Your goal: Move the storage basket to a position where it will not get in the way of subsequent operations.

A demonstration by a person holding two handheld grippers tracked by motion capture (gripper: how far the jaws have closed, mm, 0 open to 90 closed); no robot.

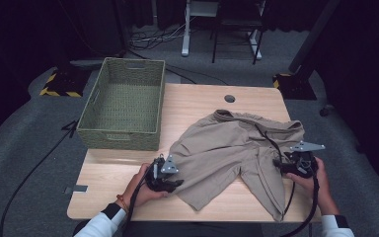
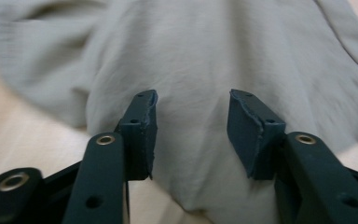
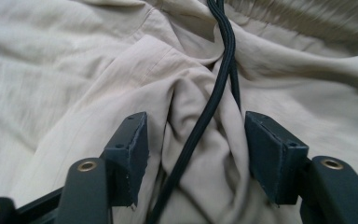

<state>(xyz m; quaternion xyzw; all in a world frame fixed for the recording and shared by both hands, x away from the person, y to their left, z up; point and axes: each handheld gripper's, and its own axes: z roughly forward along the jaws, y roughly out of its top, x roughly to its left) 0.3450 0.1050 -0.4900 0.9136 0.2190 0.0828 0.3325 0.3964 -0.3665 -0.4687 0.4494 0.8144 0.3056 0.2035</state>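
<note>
A pair of beige shorts (image 1: 227, 148) lies crumpled on the wooden table (image 1: 197, 101), waistband toward the far side and legs toward me. My left gripper (image 1: 176, 183) sits at the hem of the left leg. In the left gripper view its jaws (image 2: 191, 133) stand apart over the cloth (image 2: 196, 56) without pinching it. My right gripper (image 1: 278, 165) is at the right leg. In the right gripper view it (image 3: 196, 154) is open around a raised fold of cloth (image 3: 200, 186), and a black drawstring (image 3: 214, 98) runs between its pads.
A green woven basket (image 1: 123, 133) stands empty at the table's far left corner. A round cable hole (image 1: 229, 98) is in the tabletop behind the shorts. Bare wood lies in front of the basket and along the near edge. Grey carpet surrounds the table.
</note>
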